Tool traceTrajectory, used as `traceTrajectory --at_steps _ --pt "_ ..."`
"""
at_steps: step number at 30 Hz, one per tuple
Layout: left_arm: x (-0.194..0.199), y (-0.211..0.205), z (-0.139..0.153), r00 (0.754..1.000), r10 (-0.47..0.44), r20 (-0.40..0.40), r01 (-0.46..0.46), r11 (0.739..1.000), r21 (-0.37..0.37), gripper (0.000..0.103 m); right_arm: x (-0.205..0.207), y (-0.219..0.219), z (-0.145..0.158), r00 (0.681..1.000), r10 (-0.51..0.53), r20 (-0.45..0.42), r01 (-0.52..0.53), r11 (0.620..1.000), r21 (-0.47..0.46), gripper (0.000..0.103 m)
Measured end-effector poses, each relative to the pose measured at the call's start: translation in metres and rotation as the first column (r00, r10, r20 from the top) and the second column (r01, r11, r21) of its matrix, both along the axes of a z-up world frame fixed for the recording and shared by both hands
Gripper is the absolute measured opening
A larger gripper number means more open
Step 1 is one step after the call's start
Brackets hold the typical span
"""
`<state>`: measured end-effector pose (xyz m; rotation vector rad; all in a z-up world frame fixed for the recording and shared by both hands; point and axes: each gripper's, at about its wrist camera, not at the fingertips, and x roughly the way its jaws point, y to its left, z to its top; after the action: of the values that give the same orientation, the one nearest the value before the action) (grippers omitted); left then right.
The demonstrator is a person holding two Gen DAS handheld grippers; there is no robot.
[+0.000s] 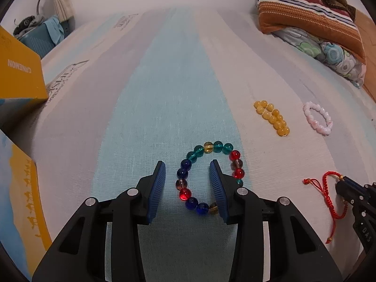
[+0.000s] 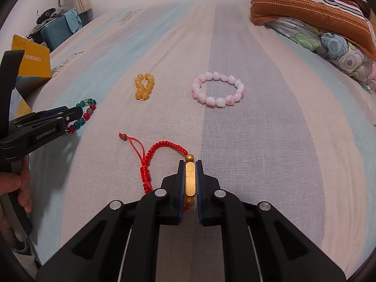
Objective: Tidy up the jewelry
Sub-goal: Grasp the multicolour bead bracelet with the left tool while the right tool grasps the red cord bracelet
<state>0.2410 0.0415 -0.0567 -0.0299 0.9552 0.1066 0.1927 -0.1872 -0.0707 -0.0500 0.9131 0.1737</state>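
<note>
Left gripper [image 1: 188, 185]: jaws partly open, holding nothing; one side of the multicoloured bead bracelet [image 1: 206, 176] lies between the blue pads, untouched by them.
Right gripper [image 2: 190, 183]: jaws clamped on the gold bar [image 2: 189, 179] of the red cord bracelet [image 2: 162, 151]; the cord trails to its left on the sheet.
Bed [image 2: 258, 141]: striped sheet carrying every piece, no table present; bedding [image 2: 317, 18] piled far ahead and to the right of the right gripper.
Yellow box [image 1: 18, 70]: far left of the left gripper; contents hidden, possibly the storage for the jewelry.
Pink bead bracelet [image 2: 217, 89]: open ring, ahead of the right gripper, well apart.
Yellow bead bracelet [image 2: 143, 87]: folded flat, ahead and left of the right gripper.
Layout: pieces lie apart in a row, likely spread for sorting.
Person's hand [image 2: 22, 183]: on the left gripper's handle.
</note>
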Motion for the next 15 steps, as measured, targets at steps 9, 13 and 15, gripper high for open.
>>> traceTrajectory --at_steps 9,13,15 --pt "-0.003 -0.009 -0.001 0.999 -0.046 -0.021 0.046 0.999 0.006 0.009 -0.001 0.001 0.000 1.000 -0.002 0.010 0.002 1.000 -0.002 0.008" --pt "-0.009 -0.014 0.011 0.996 -0.088 0.006 0.088 0.995 -0.039 0.009 -0.002 0.001 0.002 1.000 -0.001 0.018 0.001 1.000 0.001 0.008" --pt "-0.012 -0.015 0.015 0.996 -0.092 0.019 0.093 0.995 -0.040 0.009 -0.003 0.000 0.003 1.000 0.000 0.022 0.000 1.000 0.003 0.008"
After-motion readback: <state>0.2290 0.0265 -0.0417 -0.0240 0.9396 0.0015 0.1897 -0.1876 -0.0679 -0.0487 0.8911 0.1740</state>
